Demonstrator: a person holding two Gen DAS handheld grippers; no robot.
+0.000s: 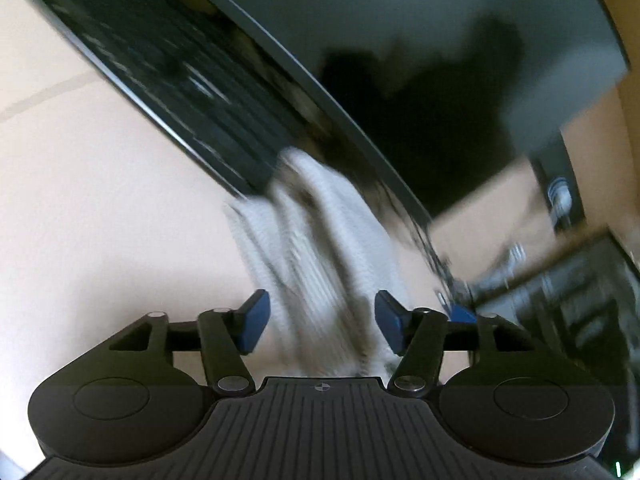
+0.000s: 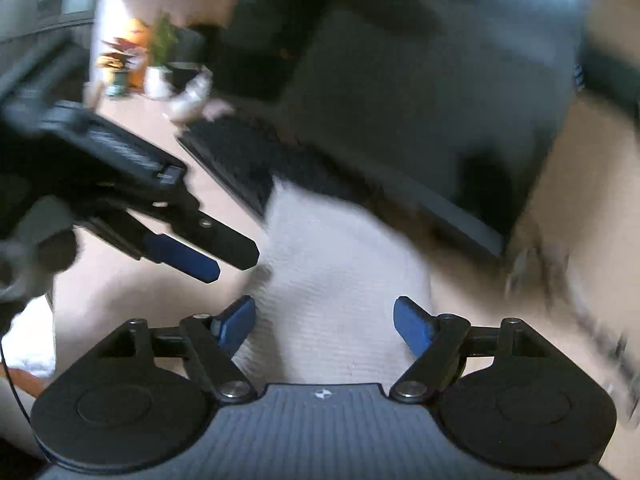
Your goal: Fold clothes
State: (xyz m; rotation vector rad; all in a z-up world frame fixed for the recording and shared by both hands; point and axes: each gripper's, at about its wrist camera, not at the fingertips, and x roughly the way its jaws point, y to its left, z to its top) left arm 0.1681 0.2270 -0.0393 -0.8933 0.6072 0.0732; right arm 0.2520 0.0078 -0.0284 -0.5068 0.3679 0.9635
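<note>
A white ribbed cloth [image 1: 320,240] lies bunched on the beige table [image 1: 100,220], with its far end against a black keyboard [image 1: 160,80]. My left gripper [image 1: 322,312] is open over the cloth's near end, a blue pad on either side. In the right wrist view the same cloth [image 2: 340,260] looks like a flat folded strip. My right gripper [image 2: 324,316] is open and straddles that strip's near end. The left gripper [image 2: 224,260] shows at the left of this view, just beside the cloth's left edge. Both views are motion-blurred.
The keyboard [image 2: 232,156] runs diagonally behind the cloth, in front of a large dark screen or panel [image 2: 420,80]. Potted plants [image 2: 136,56] stand far back left. A dark shelf with objects [image 1: 580,300] sits at the right. Bare table [image 2: 560,200] lies right of the cloth.
</note>
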